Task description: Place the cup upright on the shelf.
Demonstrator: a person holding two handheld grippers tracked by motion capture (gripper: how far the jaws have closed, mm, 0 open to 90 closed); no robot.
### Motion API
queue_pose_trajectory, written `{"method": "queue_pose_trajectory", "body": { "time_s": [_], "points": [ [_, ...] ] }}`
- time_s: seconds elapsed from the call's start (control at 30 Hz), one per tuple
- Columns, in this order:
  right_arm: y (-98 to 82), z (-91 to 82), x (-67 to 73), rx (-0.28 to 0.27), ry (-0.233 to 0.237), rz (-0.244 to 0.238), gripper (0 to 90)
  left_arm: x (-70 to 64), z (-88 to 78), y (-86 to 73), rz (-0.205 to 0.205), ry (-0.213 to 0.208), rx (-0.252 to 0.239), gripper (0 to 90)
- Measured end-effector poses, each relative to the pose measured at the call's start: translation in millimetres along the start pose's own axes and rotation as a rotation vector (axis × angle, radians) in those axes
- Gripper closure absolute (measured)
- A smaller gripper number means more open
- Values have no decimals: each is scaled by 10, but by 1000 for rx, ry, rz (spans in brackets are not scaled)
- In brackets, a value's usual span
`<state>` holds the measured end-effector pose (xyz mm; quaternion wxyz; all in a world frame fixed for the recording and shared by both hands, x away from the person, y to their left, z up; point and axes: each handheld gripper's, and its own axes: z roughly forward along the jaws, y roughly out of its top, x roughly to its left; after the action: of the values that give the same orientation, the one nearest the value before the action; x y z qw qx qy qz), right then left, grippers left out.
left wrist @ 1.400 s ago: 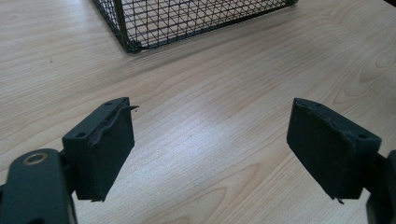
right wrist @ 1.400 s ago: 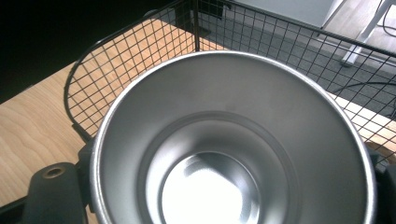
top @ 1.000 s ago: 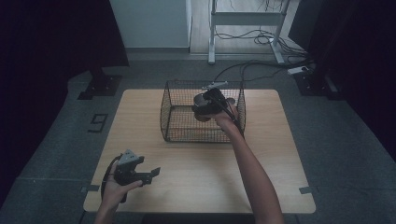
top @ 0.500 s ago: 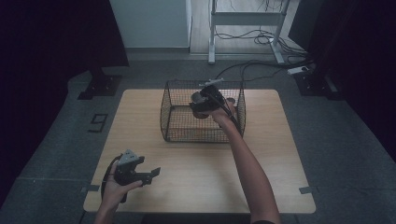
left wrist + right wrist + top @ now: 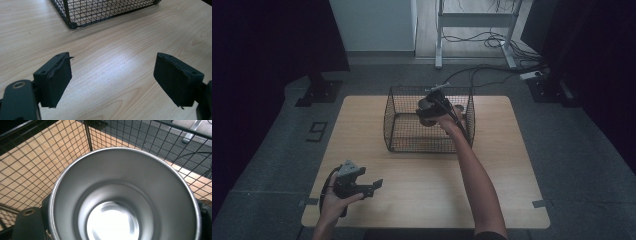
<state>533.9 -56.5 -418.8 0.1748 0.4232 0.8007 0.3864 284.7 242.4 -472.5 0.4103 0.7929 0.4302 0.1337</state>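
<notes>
Wooden desk (image 5: 422, 200), black wire basket (image 5: 399, 125) on its far half. Right gripper (image 5: 428, 111) sits inside the basket, fingers clenched on a steel cup (image 5: 125, 197); cup's mouth faces the right gripper view, its outside and base hidden, both fingers mostly covered by it. In the high view the cup can't be made out. Left gripper (image 5: 371, 187) at the near left desk corner, fingers (image 5: 56, 78) released, nothing between. Versus 1 s ago: right gripper shifted slightly left in the basket; left unchanged.
</notes>
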Motion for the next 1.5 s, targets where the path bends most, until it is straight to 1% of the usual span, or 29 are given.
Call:
{"method": "queue_pose_trajectory", "body": {
  "time_s": [0.1, 0.13, 0.3, 0.47, 0.57, 0.87, 1.03, 1.13, 1.4, 1.5],
  "points": [
    [-8, 40, -7, 6, 0, -1, 183, 3, -1, -1, -1, -1, 0, 153],
    [-18, 85, -13, 12, 3, 0, 183, 4, -1, -1, -1, -1, 0, 152],
    [-47, 185, -22, 38, 4, 1, 183, 3, -4, 0, 0, -2, -1, 153],
    [-69, 252, -30, 55, 0, 3, 183, 5, -4, -2, -1, -3, -1, 153],
    [-93, 311, -49, 74, -6, 9, 183, 6, -7, -1, -1, -3, -3, 153],
    [-136, 412, -75, 108, -16, 10, 183, 10, 5, -5, -3, -6, 1, 153],
    [-161, 478, -88, 137, -23, 6, 182, 9, -3, -4, -2, -5, -2, 153],
    [-176, 511, -96, 145, -35, 7, 182, 15, -7, -5, -3, -3, -3, 153],
    [-203, 579, -97, 166, -39, 9, 182, 16, -18, -5, -3, -3, -6, 153],
    [-211, 614, -100, 184, -43, 7, 182, 18, -16, -7, -3, -2, -6, 153]
  ]
}}
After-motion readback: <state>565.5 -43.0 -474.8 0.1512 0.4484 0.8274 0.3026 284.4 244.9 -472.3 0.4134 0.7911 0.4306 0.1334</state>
